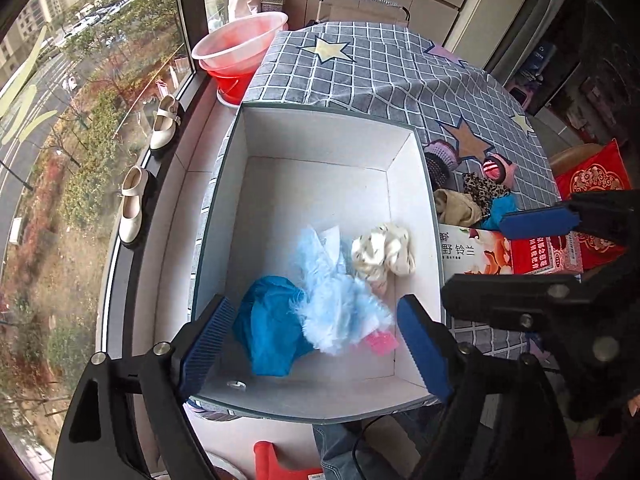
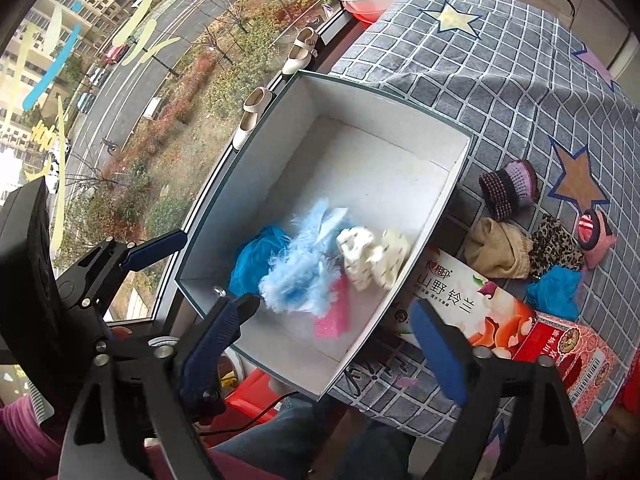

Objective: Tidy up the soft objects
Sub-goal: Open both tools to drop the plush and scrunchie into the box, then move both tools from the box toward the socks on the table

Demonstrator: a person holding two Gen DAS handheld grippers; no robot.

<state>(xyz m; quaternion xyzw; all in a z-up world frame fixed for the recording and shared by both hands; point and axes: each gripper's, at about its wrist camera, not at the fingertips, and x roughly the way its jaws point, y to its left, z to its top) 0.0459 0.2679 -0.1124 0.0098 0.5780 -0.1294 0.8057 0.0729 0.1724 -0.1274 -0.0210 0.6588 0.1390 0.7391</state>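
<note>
soft daylight floods in from the window (image 1: 80,120); fisheye bending and dark vignetting at edges; fluffy light-blue item (image 1: 336,312) slightly motion-blurred.

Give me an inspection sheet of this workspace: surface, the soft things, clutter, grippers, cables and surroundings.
Surface: table under a grey checked star cloth.
Job's things: white box holds a blue cloth, a fluffy light-blue piece, a cream scrunchie and a pink item; a tan cloth, leopard scrunchie, purple knit piece and others lie outside on the table.
Clutter: printed cartons beside the box.
Grippers: left gripper and right gripper both open, empty, over the box.
Cables: a black cable below the box.
Surroundings: window, white shoes on the sill, red basins.
</note>
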